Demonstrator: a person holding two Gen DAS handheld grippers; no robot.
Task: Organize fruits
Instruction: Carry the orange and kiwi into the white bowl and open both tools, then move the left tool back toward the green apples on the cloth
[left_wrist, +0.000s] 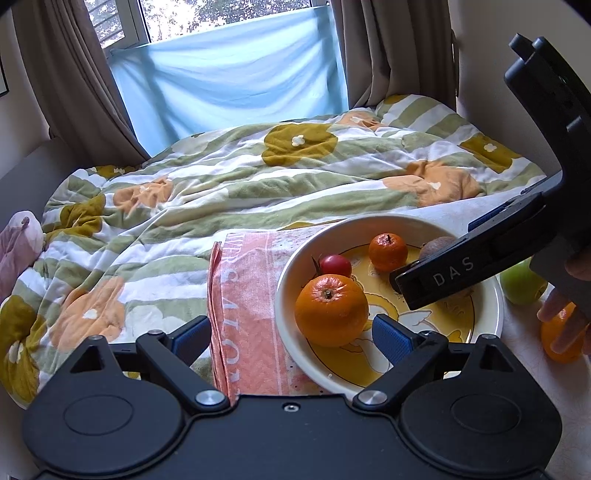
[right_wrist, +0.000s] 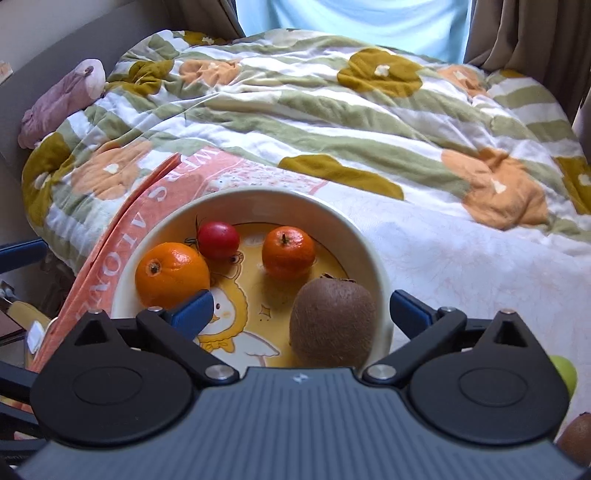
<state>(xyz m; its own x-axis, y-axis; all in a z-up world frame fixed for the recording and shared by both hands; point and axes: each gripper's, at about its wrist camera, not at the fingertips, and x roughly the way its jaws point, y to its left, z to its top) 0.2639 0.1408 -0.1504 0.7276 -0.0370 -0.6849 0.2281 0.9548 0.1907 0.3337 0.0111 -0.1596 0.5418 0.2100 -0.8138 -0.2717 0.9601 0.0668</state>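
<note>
Cream ceramic bowl (right_wrist: 373, 258) with a yellow cartoon-duck print inside, set on a bed over a white cloth, its left side on a folded pink lettered towel (right_wrist: 110, 266).

Contents of the bowl, right wrist view: one large orange (right_wrist: 171, 275) at the left; one small red fruit (right_wrist: 218, 239), stem up, just behind it and touching or nearly touching it; one small mandarin (right_wrist: 288, 253) toward the back centre, apart from the others; one brown kiwi (right_wrist: 332, 321) at the near right, against the bowl wall.

Right gripper (right_wrist: 299, 310): jaws spread wide and empty. The kiwi lies between them, nearer the right finger, with clear space on both sides. The left blue pad (right_wrist: 194, 312) sits over the bowl floor just in front of the large orange; the right pad hangs outside the rim.

Left gripper (left_wrist: 291, 332): jaws spread wide, holding nothing. The large orange (left_wrist: 330, 310) appears between the pads, close beside the right one, untouched. The left pad is over the towel and quilt.

Outside the bowl, to its right on the white cloth: one green apple (left_wrist: 522, 284), one more orange (left_wrist: 557, 332) partly hidden by the person's fingers, and a second kiwi (right_wrist: 576, 437) at the frame edge.

Floral striped quilt (left_wrist: 221, 177) covers the bed behind.
</note>
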